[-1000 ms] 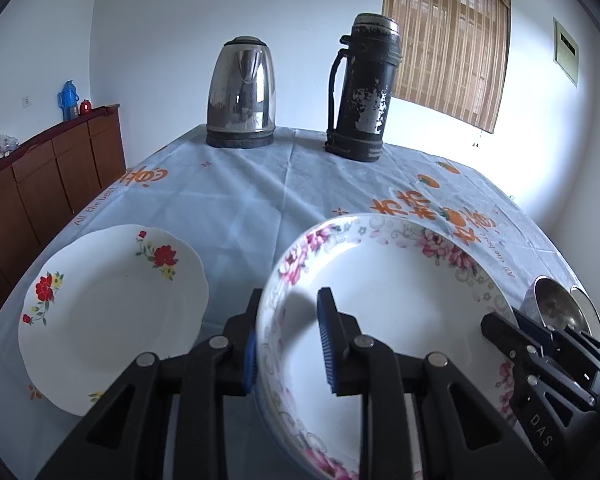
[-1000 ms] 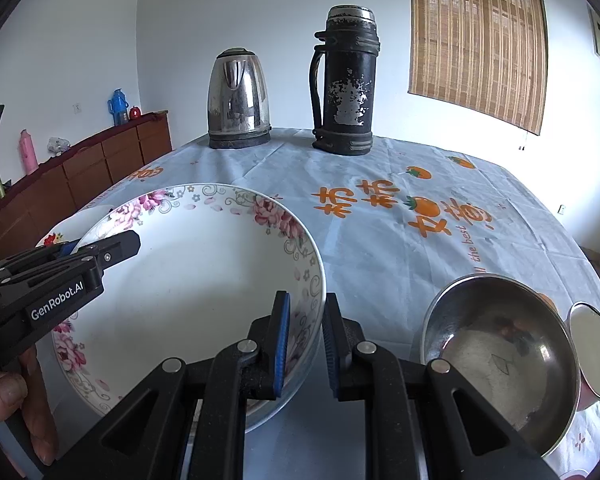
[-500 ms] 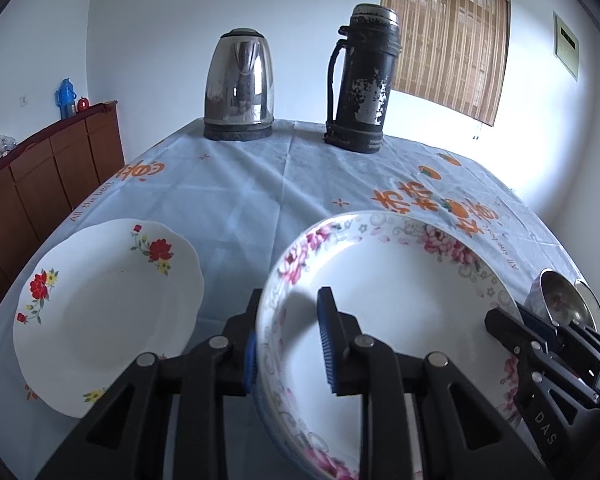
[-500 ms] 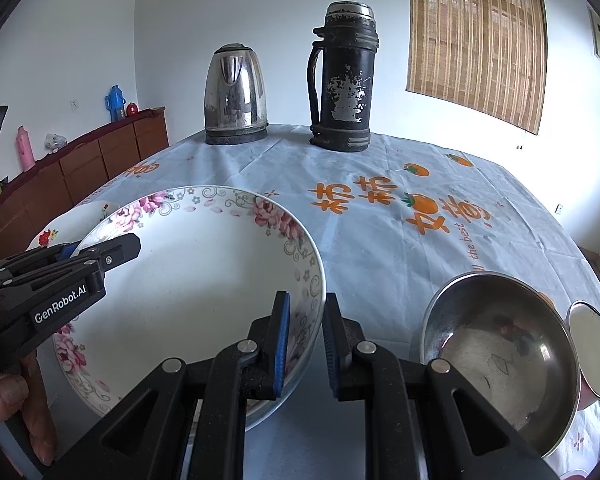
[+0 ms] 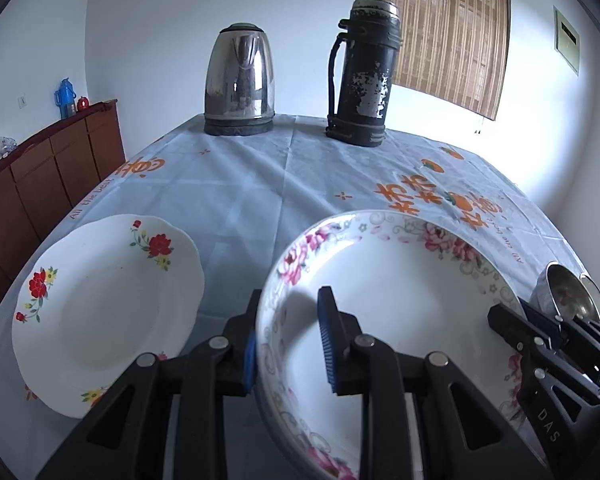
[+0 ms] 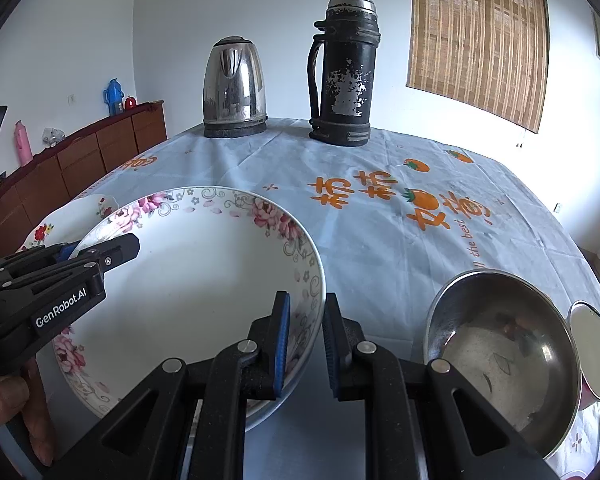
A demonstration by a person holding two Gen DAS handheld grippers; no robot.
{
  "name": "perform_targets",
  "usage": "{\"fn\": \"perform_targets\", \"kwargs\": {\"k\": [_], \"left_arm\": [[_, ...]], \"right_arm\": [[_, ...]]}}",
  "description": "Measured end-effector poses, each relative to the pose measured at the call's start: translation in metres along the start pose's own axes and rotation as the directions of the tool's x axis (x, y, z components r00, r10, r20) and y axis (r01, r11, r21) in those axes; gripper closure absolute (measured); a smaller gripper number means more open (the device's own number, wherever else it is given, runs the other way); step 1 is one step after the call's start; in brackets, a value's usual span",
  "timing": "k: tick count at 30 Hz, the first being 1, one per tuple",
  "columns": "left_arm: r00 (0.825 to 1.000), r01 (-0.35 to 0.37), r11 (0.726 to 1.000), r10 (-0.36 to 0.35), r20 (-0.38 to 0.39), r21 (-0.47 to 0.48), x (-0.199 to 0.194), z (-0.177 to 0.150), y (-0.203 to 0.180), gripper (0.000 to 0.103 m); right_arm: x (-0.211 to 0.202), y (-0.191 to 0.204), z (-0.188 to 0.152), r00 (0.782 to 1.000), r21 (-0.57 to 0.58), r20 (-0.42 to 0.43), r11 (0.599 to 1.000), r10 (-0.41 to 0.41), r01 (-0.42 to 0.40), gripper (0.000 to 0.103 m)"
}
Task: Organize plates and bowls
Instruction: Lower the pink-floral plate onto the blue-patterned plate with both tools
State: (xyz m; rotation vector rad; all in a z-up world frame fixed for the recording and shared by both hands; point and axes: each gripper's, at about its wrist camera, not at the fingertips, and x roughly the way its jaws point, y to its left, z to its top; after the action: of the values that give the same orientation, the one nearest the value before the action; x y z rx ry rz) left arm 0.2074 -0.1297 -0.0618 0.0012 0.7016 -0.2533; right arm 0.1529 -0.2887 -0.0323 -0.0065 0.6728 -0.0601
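Note:
A large white bowl with a pink-flower rim (image 5: 400, 292) (image 6: 196, 280) is held by both grippers above the blue tablecloth. My left gripper (image 5: 288, 340) is shut on its left rim, and it shows in the right wrist view (image 6: 96, 250). My right gripper (image 6: 305, 340) is shut on its right rim, and it shows in the left wrist view (image 5: 516, 316). A white plate with red flowers (image 5: 108, 304) (image 6: 72, 216) lies on the table left of the bowl. A steel bowl (image 6: 500, 364) (image 5: 568, 292) sits to the right.
A steel kettle (image 5: 240, 84) and a black thermos (image 5: 360, 72) stand at the table's far end. A small pink bowl with a white inside (image 6: 592, 356) sits beside the steel bowl. A wooden sideboard (image 5: 48, 176) runs along the left wall.
Both grippers have lifted the flowered bowl a little and carried it slightly left, toward the red-flower plate. Their grip is unchanged.

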Motion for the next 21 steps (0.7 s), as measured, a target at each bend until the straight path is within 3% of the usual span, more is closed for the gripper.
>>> {"fn": "perform_targets", "kwargs": {"k": [21], "left_arm": [[1.0,0.016,1.0,-0.016,-0.002,0.017,-0.0013,-0.0021,0.0014,0.08]], "right_arm": [[0.004,0.0008,-0.0001,1.0,-0.006,-0.03,1.0,0.001,-0.001,0.085]]}}
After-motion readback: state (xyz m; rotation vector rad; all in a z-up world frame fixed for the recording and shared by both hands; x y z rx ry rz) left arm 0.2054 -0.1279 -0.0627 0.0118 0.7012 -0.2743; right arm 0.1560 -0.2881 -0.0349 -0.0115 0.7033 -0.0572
